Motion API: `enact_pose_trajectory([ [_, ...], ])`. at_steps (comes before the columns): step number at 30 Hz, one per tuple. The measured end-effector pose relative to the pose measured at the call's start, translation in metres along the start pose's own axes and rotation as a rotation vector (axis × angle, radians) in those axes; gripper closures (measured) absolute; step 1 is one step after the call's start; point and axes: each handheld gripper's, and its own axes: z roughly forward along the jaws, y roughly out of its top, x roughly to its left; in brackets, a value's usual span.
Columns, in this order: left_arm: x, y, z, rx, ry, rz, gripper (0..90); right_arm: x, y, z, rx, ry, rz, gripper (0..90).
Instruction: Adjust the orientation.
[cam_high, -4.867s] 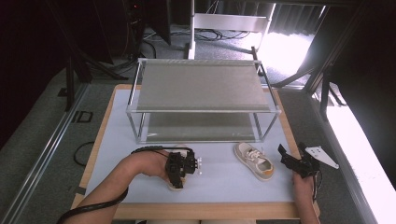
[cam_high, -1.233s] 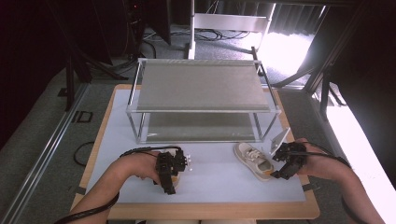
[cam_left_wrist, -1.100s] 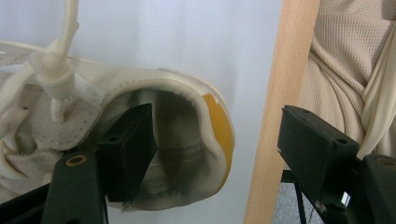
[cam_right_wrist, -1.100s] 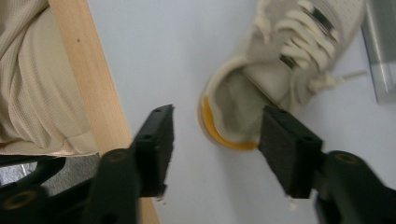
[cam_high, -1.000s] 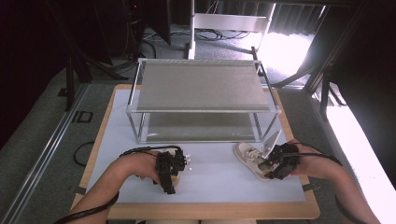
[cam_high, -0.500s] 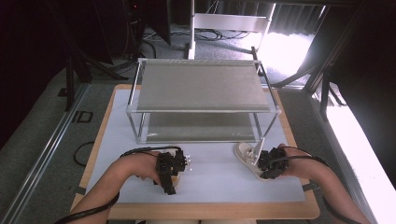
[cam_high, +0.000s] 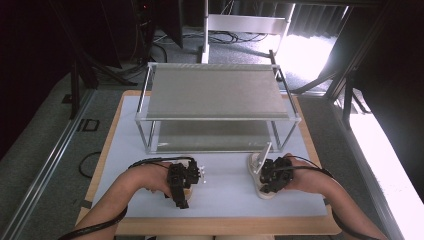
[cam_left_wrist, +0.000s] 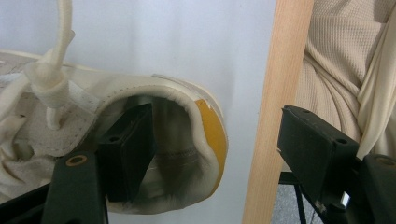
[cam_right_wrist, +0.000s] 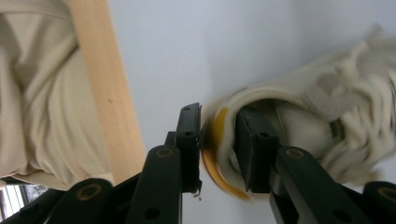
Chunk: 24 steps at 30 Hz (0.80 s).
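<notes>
Matt cream cloth and leather on each shoe (cam_left_wrist: 154, 100), glossy amber heel tab (cam_right_wrist: 215, 163); pale wood edging (cam_left_wrist: 268, 112) round smooth white counter (cam_high: 227, 192).

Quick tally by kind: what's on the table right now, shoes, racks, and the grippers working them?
Shoes: 2, a left shoe and a right shoe, both cream with an orange heel patch.
Grippers: 2, the left gripper and the right gripper, each with one jaw inside a shoe's opening.
Racks: 1, a two-tier metal rack.
Total: 5
</notes>
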Motion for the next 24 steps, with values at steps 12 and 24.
enact_pose_trajectory([
  [12, 0.000, -0.005, 0.003, -0.005, -0.003, -0.015, 27.1, 0.006, 0.007, 0.021, 0.100, 0.008, -0.090, 71.8],
  [24, -0.001, -0.001, 0.001, -0.017, 0.010, -0.009, 27.3, 0.022, 0.035, 0.015, 0.061, 0.027, -0.232, 75.7],
])
